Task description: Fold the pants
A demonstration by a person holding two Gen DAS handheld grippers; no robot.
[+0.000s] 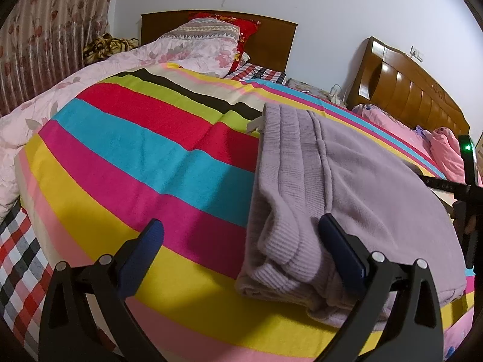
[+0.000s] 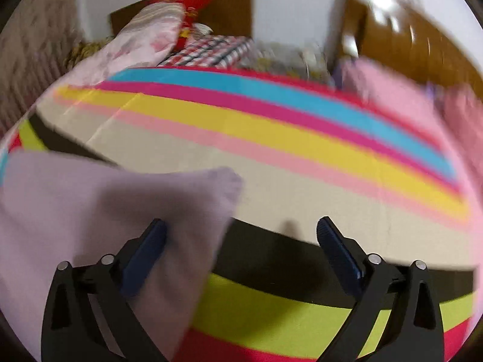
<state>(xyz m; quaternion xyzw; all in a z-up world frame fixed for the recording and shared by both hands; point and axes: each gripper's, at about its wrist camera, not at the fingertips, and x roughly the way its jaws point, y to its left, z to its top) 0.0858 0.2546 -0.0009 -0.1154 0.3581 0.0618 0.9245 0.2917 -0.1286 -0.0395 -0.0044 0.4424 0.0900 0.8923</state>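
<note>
Left gripper (image 1: 240, 232) spread wide, nothing clamped. Its right finger (image 1: 339, 250) lies against the ribbed waistband folds of the lilac pants (image 1: 347, 181); left finger over bare sheet. Pants sit folded, right of centre between the left tongs and beyond them, flat on the striped bedsheet (image 1: 135, 138). A white tag (image 1: 255, 125) pokes out at the far waistband edge. Right gripper body, with a green light, shows at the right edge of the left wrist view, past the pants.

Right gripper (image 2: 241, 229) also wide open, holding nothing. Frame is motion-blurred. A pants corner (image 2: 90, 199) lies left of and under its left finger (image 2: 148, 250); contact can't be confirmed. Right finger over bare sheet.

Beyond both tongs: floral quilt (image 1: 90, 72) far left, red pillow (image 1: 241, 30) at the dark headboard (image 1: 271, 42), checked sheet beside it. Far right: second bed with lighter wooden headboard (image 1: 407, 84) and pink bedding (image 1: 392, 126). Curtain (image 1: 45, 30) on the far left. No containers in either view.
</note>
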